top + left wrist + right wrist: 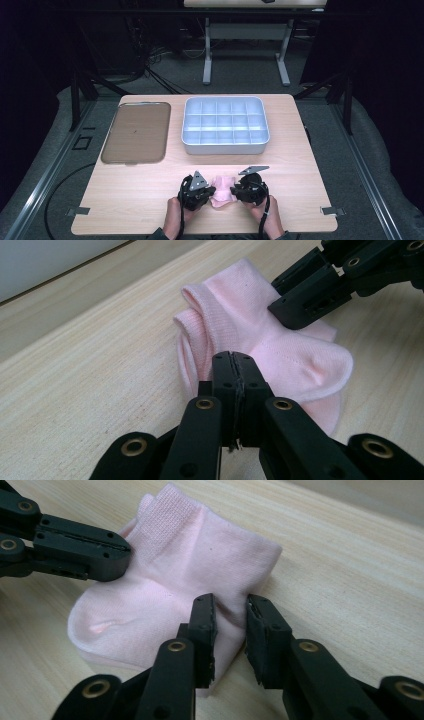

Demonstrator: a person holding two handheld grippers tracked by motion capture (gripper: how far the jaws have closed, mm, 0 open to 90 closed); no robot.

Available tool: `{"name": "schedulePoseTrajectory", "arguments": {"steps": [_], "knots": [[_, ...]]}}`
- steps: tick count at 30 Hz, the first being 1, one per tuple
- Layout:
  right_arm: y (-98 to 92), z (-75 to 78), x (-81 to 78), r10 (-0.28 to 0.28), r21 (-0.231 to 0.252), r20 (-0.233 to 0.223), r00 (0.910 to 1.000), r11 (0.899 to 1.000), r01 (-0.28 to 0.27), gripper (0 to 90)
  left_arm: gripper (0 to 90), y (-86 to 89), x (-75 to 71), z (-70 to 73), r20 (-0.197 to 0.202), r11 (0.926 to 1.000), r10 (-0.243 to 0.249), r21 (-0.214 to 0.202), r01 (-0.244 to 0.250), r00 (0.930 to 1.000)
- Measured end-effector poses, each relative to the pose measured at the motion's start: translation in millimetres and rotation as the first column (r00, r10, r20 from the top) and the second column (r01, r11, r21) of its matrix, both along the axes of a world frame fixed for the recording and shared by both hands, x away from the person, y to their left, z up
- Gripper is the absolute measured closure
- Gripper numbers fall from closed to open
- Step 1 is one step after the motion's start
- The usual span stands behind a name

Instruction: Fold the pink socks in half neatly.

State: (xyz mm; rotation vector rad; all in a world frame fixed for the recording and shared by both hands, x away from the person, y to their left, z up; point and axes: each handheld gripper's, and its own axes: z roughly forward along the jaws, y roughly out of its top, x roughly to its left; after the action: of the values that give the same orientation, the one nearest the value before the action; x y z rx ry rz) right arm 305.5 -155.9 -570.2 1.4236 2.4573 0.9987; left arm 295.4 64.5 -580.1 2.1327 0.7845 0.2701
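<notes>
At the near edge of the table (125, 200), pink socks (221, 192) are pinched by the clenched left gripper (196, 192); the right gripper (245, 189) is set astride them, unclamped. Farther off, the divided tray (225, 145) holds nothing, so sorting is judged barely begun.

A light wooden table (125, 200) fills the lower middle of the high view, its grain running crosswise, with small metal brackets (77, 211) at its near corners. Around it lies grey carpet (240, 80), crossed at the upper left by a tangle of dark cables (150, 60). At the top centre stands a second table (250, 4) on white metal legs (207, 55). Black curtains (390, 75) close off both sides, held by dark slanted struts (80, 95). A metal floor rail (40, 185) runs along the lower left. The light is even over the tabletop and dim beyond it.
</notes>
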Motion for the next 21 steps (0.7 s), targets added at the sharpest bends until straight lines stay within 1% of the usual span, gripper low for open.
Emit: {"name": "schedulePoseTrajectory", "arguments": {"steps": [3, 5, 8, 13, 18, 19, 21], "knots": [[-3.7, -2.2, 0.5, 0.005, 0.046, -0.020, 0.9998, 0.999, -0.005, 80.7, 89.1, -0.7, -0.2, -0.4, 0.001, 1.0000, 0.000, -0.001, 0.000, 1.0000], [-5.9, -3.9, 0.4, 0.003, 0.075, -0.023, 0.9997, 0.997, -0.002, 82.3, 89.1, -1.0, -0.4, -0.7, 0.004, 1.0000, 0.004, -0.001, -0.004, 1.0000], [-8.8, -5.2, 0.4, 0.001, 0.101, -0.028, 0.9996, 0.995, 0.002, 83.6, 89.2, -1.9, -0.8, -0.9, 0.009, 1.0000, 0.006, 0.002, -0.006, 0.9999], [-9.6, -3.1, -0.7, 0.004, 0.101, -0.027, 0.9996, 0.995, -0.001, 84.1, 89.2, -2.4, -2.1, -1.6, 0.015, 0.9999, 0.014, 0.000, -0.014, 0.9998], [-10.6, 2.7, -3.8, 0.015, 0.102, -0.010, 0.9998, 0.995, -0.014, 84.0, 89.2, -2.5, -1.7, -1.7, 0.010, 0.9999, 0.010, -0.005, -0.010, 0.9999], [-10.3, 4.6, -4.4, 0.014, 0.100, -0.014, 0.9998, 0.995, -0.012, 84.0, 89.2, -2.6, -1.8, -1.9, 0.008, 0.9999, 0.010, -0.007, -0.010, 0.9999], [-9.9, 7.3, -5.0, 0.016, 0.094, -0.004, 0.9999, 0.995, -0.015, 84.0, 89.2, -3.0, -2.0, -2.3, 0.008, 0.9998, 0.013, -0.014, -0.013, 0.9999]]}}
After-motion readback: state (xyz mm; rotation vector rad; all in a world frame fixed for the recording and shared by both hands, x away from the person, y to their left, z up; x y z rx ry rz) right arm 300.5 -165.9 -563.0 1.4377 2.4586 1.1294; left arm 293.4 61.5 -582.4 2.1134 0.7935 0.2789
